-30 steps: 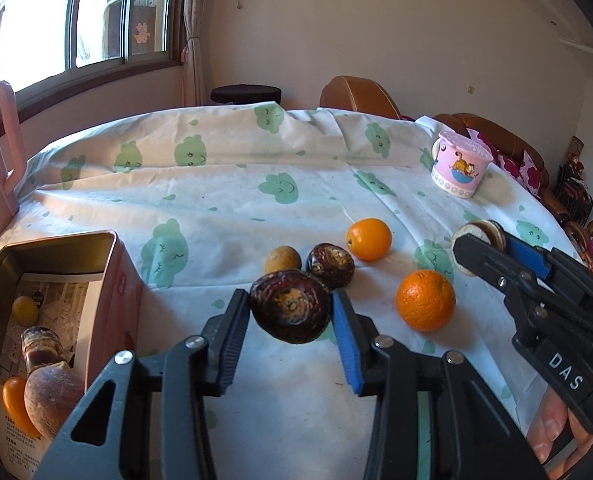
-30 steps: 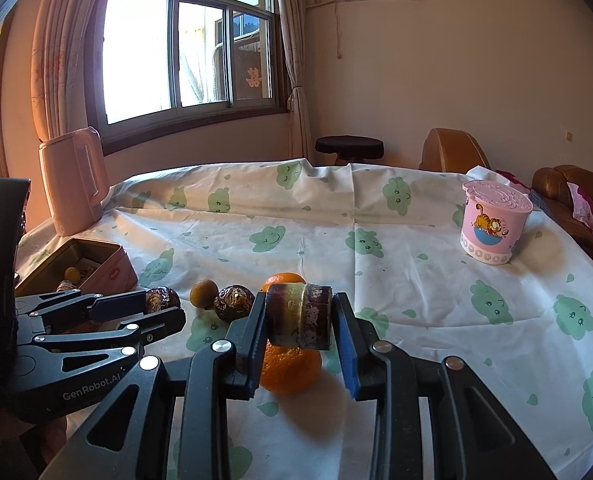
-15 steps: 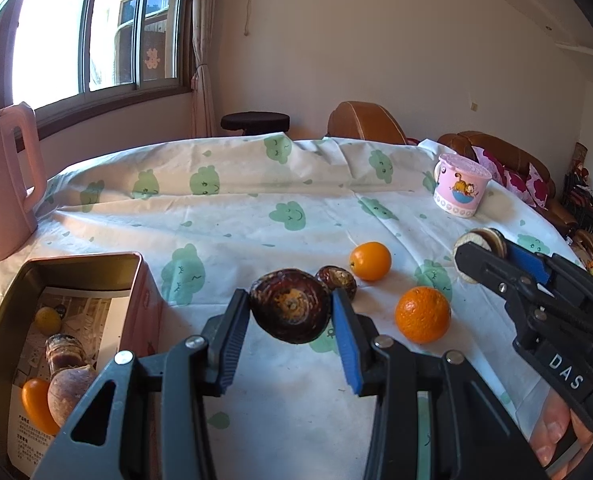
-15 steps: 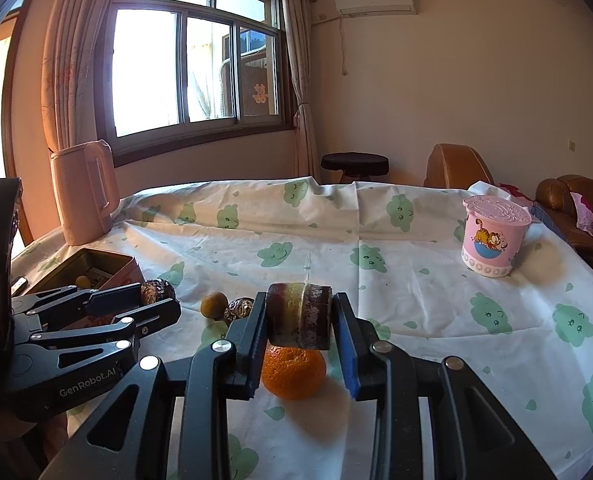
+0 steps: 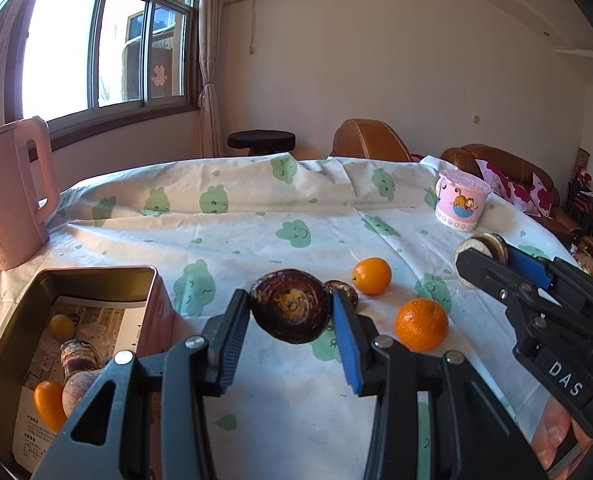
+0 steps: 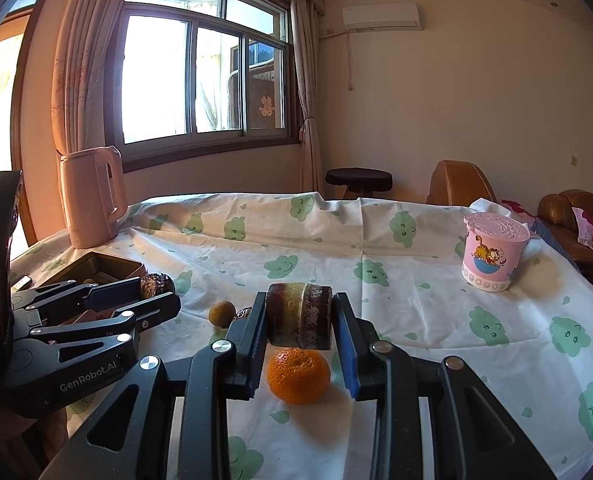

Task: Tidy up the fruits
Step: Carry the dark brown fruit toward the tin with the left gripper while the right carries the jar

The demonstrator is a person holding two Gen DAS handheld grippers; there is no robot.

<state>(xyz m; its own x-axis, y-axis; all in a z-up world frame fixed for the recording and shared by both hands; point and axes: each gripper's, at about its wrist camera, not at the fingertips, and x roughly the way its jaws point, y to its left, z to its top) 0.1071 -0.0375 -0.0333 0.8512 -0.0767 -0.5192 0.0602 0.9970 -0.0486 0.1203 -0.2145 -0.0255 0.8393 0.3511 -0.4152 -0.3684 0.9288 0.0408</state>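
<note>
My left gripper [image 5: 290, 322] is shut on a dark brown round fruit [image 5: 290, 310] and holds it above the cloth, right of the open tin box [image 5: 152, 280]. The box holds several fruits [image 5: 48, 400]. My right gripper [image 6: 298, 326] is shut on a brown, striped half fruit [image 6: 298, 320], held above a large orange [image 6: 298, 376]; it also shows in the left wrist view [image 5: 482, 250]. On the cloth lie a small orange [image 5: 371, 275], the large orange [image 5: 421, 323], another dark fruit [image 5: 342, 290] and a small tan fruit [image 6: 220, 313].
A pink kettle [image 5: 10, 196] stands at the far left behind the box. A pink cartoon cup [image 5: 460, 200] stands at the far right. The table carries a white cloth with green prints [image 5: 296, 220]. Sofas and a stool stand behind it.
Both grippers have risen and tilted up with their fruits still held. The left gripper has drifted toward the tin box, and the small tan fruit is now hidden behind its fruit.
</note>
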